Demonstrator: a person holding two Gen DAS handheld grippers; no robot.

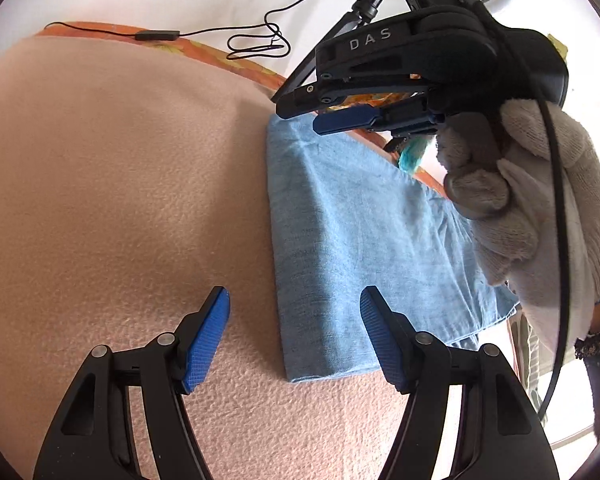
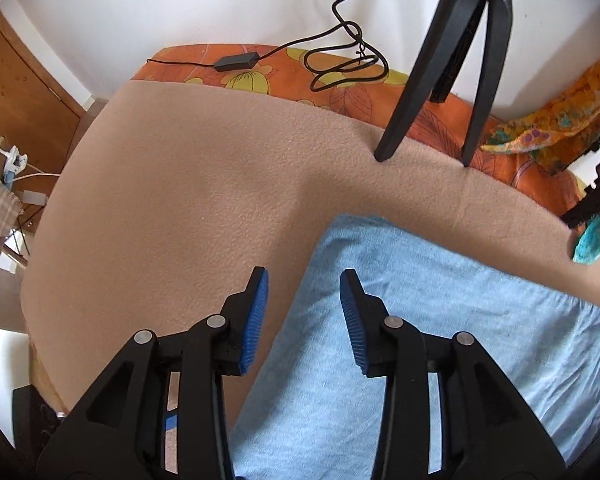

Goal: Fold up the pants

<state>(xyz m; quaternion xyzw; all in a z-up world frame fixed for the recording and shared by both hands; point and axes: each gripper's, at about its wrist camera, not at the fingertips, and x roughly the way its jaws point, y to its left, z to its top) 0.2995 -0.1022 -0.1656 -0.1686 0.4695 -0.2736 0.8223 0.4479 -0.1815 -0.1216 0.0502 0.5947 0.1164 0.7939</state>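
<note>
The light blue woven-fabric pants [image 1: 364, 240] lie folded into a flat oblong on the peach fleece blanket [image 1: 120, 180], filling the centre and right of your left wrist view and the lower right of your right wrist view [image 2: 420, 340]. Your left gripper [image 1: 294, 336] has its blue-padded jaws spread wide, empty, at the bottom of its frame over the near corner of the fold. Your right gripper [image 2: 304, 320] is also spread apart and empty, straddling the left edge of the cloth; in the left wrist view it shows at upper right [image 1: 340, 114], held by your white knit-gloved right hand [image 1: 532, 208]. Beyond the blanket runs an orange floral sheet [image 2: 340, 92], with a black cable [image 2: 340, 60] at top centre and black tripod legs [image 2: 440, 60] at upper right.
</note>
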